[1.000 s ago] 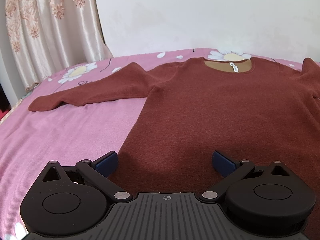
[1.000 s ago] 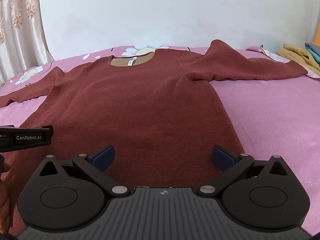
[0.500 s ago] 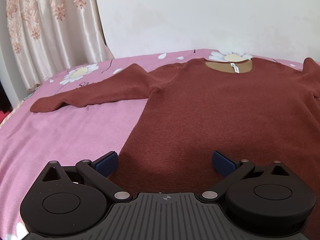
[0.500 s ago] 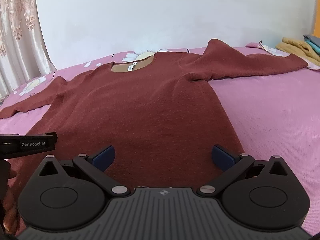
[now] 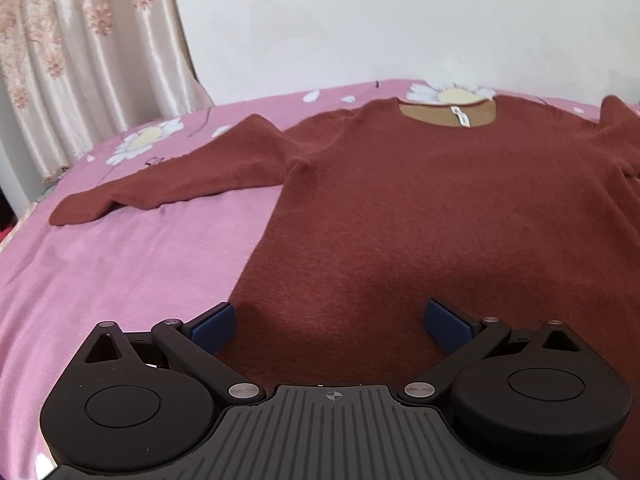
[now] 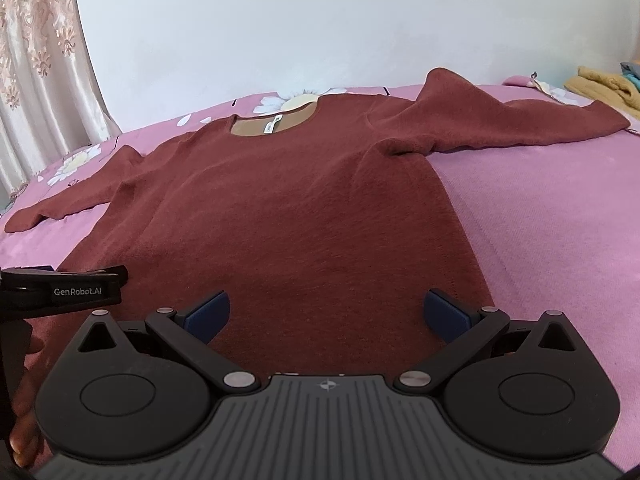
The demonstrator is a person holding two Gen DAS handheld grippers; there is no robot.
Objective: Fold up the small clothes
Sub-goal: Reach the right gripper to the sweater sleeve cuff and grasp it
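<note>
Sweater [image 5: 440, 208]: rust-brown knit, fuzzy, matt; tan lining at neck. Bed cover [image 5: 120, 264] under and left of left gripper [image 5: 330, 322]: pink soft-napped cloth, matt. Curtain [image 5: 80, 60] far left: satiny sheen. Both grippers, right [image 6: 328, 312]: matt black plastic, ribbed body, metal pins.

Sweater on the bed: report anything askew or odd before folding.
Mostly tidy: the sweater lies flat, both sleeves spread. Only the right sleeve bunches into a raised peak at the shoulder. Both grippers hang open, holding nothing.
</note>
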